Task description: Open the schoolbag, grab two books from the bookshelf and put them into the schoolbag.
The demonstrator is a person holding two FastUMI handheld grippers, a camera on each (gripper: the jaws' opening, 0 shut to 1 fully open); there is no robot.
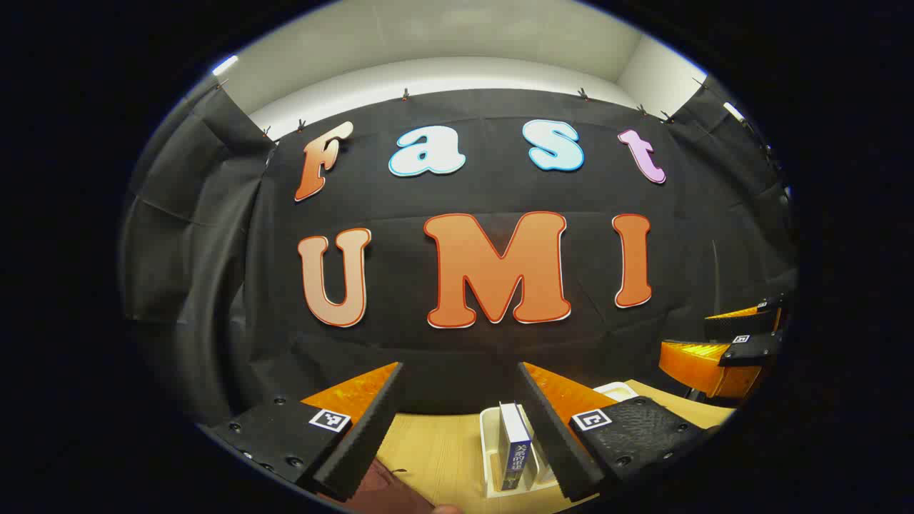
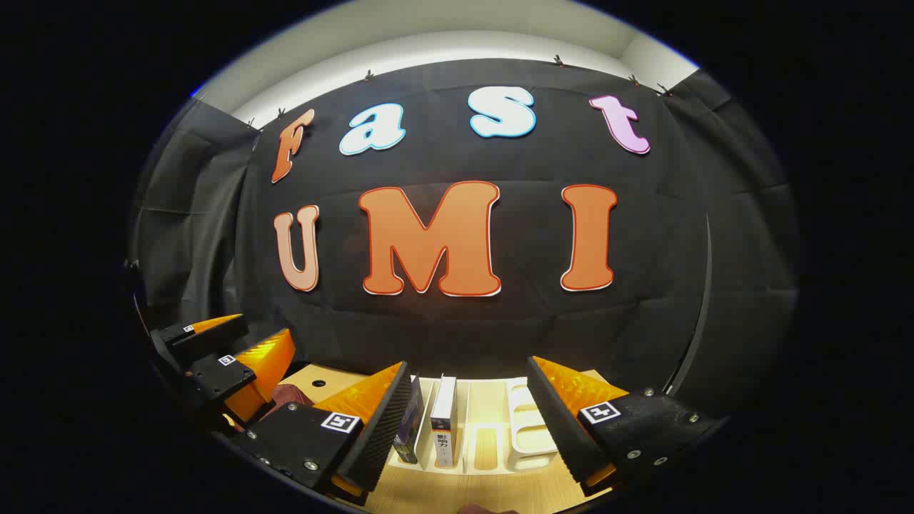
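The wooden worktop (image 2: pixel 493 492) lies at six o'clock in both views, below the black cloth wall. On it stands the white bookshelf (image 2: pixel 525 428), a slotted rack, at six o'clock in the right gripper view. Two books stand upright in its left slots: a dark-covered book (image 2: pixel 409 425) touching the left finger's inner face, and a white book (image 2: pixel 444 421) just beside it. A dark red schoolbag (image 1: pixel 382 492) peeks in at seven o'clock of the left gripper view. The right gripper (image 2: pixel 468 421) has its fingers spread wide, gripping nothing. The left gripper (image 1: pixel 460 421) is likewise wide apart and empty, with the bookshelf (image 1: pixel 493 457) and one book (image 1: pixel 515 446) between its fingers.
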